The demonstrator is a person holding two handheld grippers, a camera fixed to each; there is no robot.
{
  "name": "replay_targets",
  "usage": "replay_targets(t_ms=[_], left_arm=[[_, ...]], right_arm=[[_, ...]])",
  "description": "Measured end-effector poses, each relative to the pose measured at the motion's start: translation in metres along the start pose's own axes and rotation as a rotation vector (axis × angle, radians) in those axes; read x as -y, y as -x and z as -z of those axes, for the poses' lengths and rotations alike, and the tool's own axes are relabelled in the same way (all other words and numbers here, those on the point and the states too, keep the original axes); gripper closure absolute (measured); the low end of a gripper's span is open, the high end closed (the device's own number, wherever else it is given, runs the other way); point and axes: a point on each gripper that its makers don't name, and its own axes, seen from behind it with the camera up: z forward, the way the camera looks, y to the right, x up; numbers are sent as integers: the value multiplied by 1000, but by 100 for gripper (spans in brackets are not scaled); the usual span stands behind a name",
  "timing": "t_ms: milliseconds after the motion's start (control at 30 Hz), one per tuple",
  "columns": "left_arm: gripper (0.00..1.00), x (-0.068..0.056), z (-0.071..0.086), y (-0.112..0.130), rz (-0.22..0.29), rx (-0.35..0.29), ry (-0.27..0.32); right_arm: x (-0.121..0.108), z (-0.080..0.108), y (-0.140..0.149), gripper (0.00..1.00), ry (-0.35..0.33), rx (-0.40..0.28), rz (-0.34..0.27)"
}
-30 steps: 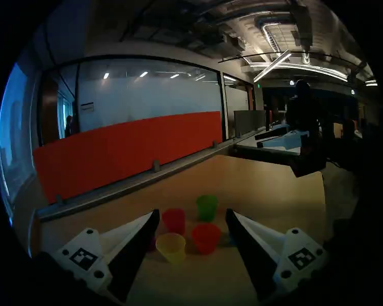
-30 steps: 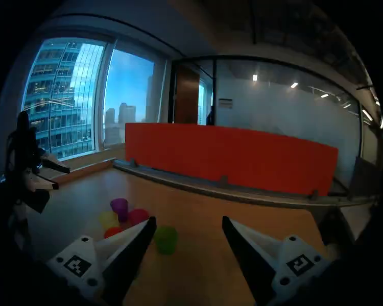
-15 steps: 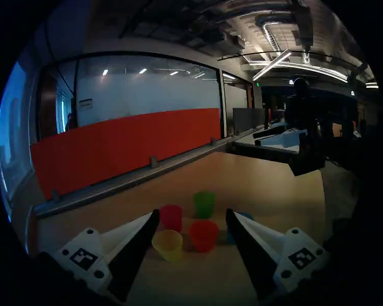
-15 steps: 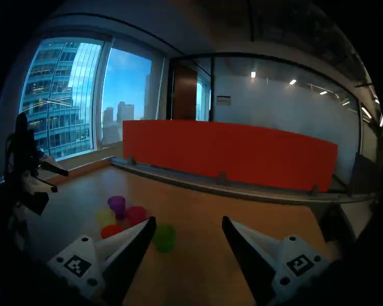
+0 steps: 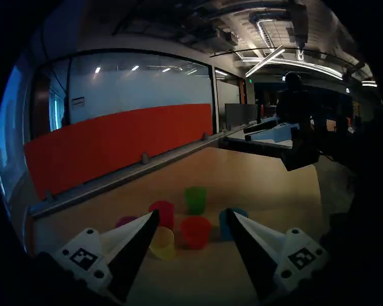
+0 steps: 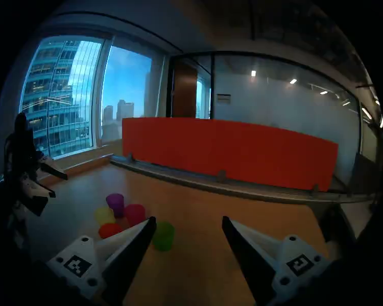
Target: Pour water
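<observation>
Several small plastic cups stand upright in a cluster on the wooden table (image 5: pixel 273 188). In the left gripper view I see a green cup (image 5: pixel 195 199), a dark red cup (image 5: pixel 162 212), an orange-red cup (image 5: pixel 195 232), a yellow cup (image 5: pixel 162 243), a blue cup (image 5: pixel 227 222) and a purple cup (image 5: pixel 124 221). My left gripper (image 5: pixel 190 239) is open, hovering just short of them. My right gripper (image 6: pixel 187 239) is open too, with the green cup (image 6: pixel 163 235) just ahead of its left finger, then the red cup (image 6: pixel 135 214), purple cup (image 6: pixel 115 204), yellow cup (image 6: pixel 104 215) and orange-red cup (image 6: pixel 109 230) to the left.
An orange-red partition (image 6: pixel 227 153) with a grey rail runs along the table's far edge. Tall windows (image 6: pixel 64 97) fill the left wall. The other gripper and the hand holding it appear at the far right (image 5: pixel 288 143) of the left gripper view and the far left (image 6: pixel 25 173) of the right gripper view.
The left gripper has shifted so the cups sit lower between its fingers; the blue and purple cups have come into sight. The right gripper has barely moved.
</observation>
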Motion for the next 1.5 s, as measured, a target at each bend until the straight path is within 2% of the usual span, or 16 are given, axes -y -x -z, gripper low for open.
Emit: replay_targets(t_ms=[267,600,1000,1500], left_arm=[[4,-15,-11,15,-10,29,41],[4,-32,-32,36,-21,86,95],[4,-53,-53,53,-36,145,162],[4,-79,-78,71,-43,188,232]], right_arm=[[-2,-4,5,0,3,7,0],[-3,-10,12,0,2,17,-6],[-8,-17,21,0,5,26,-9],[-7,-26,26,0,4,32,-10]])
